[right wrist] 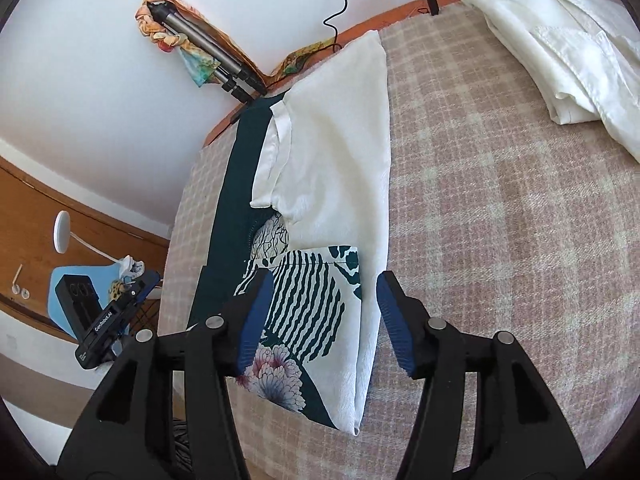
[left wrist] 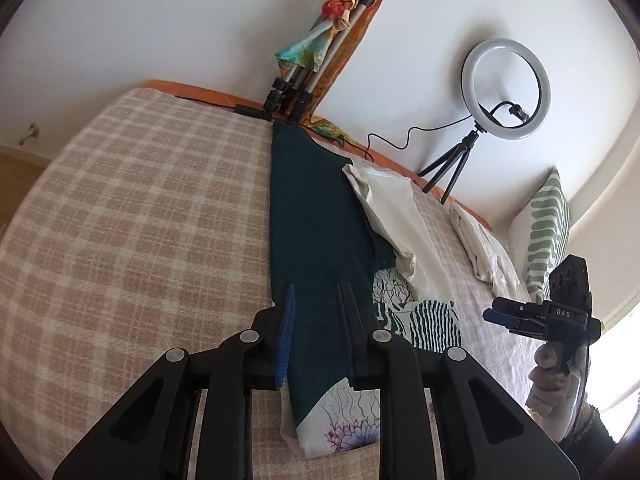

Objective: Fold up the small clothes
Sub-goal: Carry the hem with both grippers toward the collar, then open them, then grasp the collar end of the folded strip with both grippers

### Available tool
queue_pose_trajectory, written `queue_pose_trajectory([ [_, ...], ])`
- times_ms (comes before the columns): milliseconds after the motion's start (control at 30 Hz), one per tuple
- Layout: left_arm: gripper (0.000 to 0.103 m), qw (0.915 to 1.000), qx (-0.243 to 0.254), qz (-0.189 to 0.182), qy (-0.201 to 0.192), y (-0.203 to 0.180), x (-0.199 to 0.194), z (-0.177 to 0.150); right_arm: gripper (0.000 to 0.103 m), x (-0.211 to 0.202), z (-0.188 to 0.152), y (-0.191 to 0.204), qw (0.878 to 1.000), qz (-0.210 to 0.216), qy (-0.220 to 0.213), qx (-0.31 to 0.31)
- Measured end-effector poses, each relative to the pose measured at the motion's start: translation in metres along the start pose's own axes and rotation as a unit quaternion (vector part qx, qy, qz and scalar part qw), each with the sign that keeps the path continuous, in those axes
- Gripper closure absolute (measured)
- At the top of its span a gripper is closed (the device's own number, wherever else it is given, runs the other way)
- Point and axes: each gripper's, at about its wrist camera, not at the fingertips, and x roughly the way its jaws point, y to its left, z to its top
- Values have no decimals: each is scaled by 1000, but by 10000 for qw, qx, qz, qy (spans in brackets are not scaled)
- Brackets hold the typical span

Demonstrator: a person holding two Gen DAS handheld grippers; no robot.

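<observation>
I am holding my left gripper (left wrist: 316, 336) with its fingers parted and nothing between them, hovering over the green cloth (left wrist: 320, 216), which is lying as a long folded strip running straight ahead of my left fingers on the blanket (left wrist: 132, 208); my right gripper (right wrist: 324, 324) is also standing wide apart and empty, hanging above the print piece (right wrist: 308, 300) and the white top (right wrist: 340, 152), which are lying just ahead between and beyond my right fingers, the white overlapping the green along its near edge; a second white heap (right wrist: 560, 52) is lying well apart, ahead and to the right of my right fingers.

I am judging all of these as light, limp and thin; the white looks smooth and may be slipping under a loose pinch, so I am thinking of taking hold at a hem or corner, where layers double up, rather than mid-panel; the near end of the green strip, under my left fingers, looks the handiest place.

I am seeing no basket or box here; the clothes are simply lying on the blanket.
</observation>
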Motion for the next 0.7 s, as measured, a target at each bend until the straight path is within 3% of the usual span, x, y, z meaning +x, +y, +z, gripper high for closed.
queue_pose_trajectory([
  [233, 83, 9995, 183, 182, 161, -4, 14, 10, 45, 11, 14, 4, 9997, -114, 52, -216],
  [300, 76, 9991, 310, 265, 124, -9, 18, 20, 45, 12, 21, 5, 9994, -138, 41, -305],
  [367, 62, 9985, 423, 304, 154, -14, 25, 32, 45, 15, 30, 4, 9993, -177, 52, -311],
  [467, 57, 9981, 444, 342, 249, -14, 39, 52, 45, 20, 48, -3, 9990, -325, 0, -310],
  [567, 56, 9979, 345, 328, 441, -8, 60, 72, 45, 26, 71, -15, 9988, -406, -100, -269],
  [700, 56, 9964, 387, 357, 662, 7, 95, 105, 42, 38, 103, -28, 9991, -213, -220, -286],
])
